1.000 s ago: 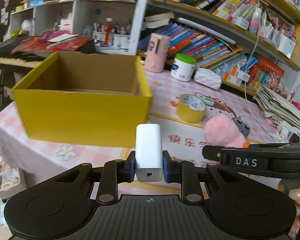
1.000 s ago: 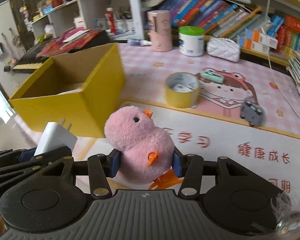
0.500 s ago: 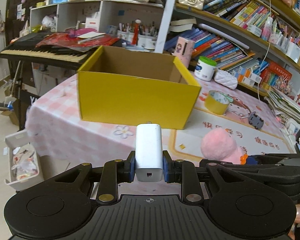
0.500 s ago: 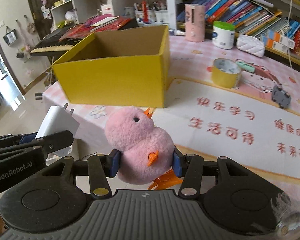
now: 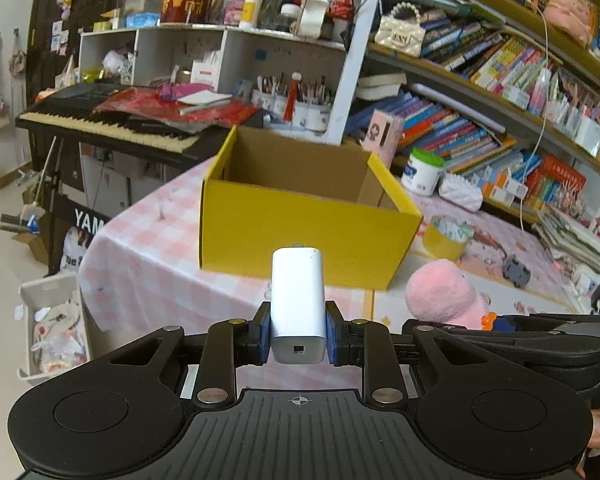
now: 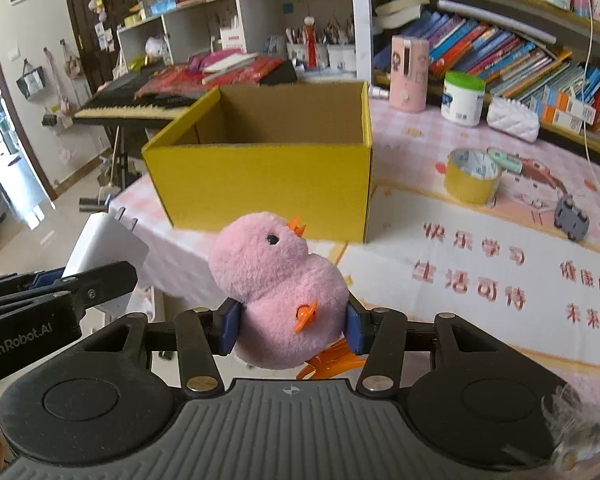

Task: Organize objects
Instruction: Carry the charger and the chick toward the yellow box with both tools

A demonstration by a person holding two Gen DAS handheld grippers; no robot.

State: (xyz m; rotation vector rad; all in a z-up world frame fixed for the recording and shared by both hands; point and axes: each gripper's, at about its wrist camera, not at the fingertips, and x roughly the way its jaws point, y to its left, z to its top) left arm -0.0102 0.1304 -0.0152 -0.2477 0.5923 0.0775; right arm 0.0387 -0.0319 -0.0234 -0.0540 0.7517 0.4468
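Note:
My left gripper (image 5: pixel 298 338) is shut on a white plug charger (image 5: pixel 298 300), held in the air off the table's near left corner. My right gripper (image 6: pixel 292 328) is shut on a pink plush chick (image 6: pixel 278 288) with an orange beak, held above the table's front edge. The chick also shows in the left wrist view (image 5: pixel 440 294), and the charger in the right wrist view (image 6: pixel 104 246). An open yellow cardboard box (image 5: pixel 300 236) (image 6: pixel 268 176) stands on the pink checked table ahead of both grippers, some way off.
A yellow tape roll (image 6: pixel 474 176), a small grey toy car (image 6: pixel 572 224), a white jar (image 6: pixel 462 98) and a pink cylinder (image 6: pixel 408 74) sit on the table (image 6: pixel 480 264) right of the box. A keyboard piano (image 5: pixel 112 122) stands left. Bookshelves line the back. A white bin (image 5: pixel 54 332) sits on the floor.
Both grippers have pulled back and up from the box, which now looks smaller and farther. Each keeps its hold on its object.

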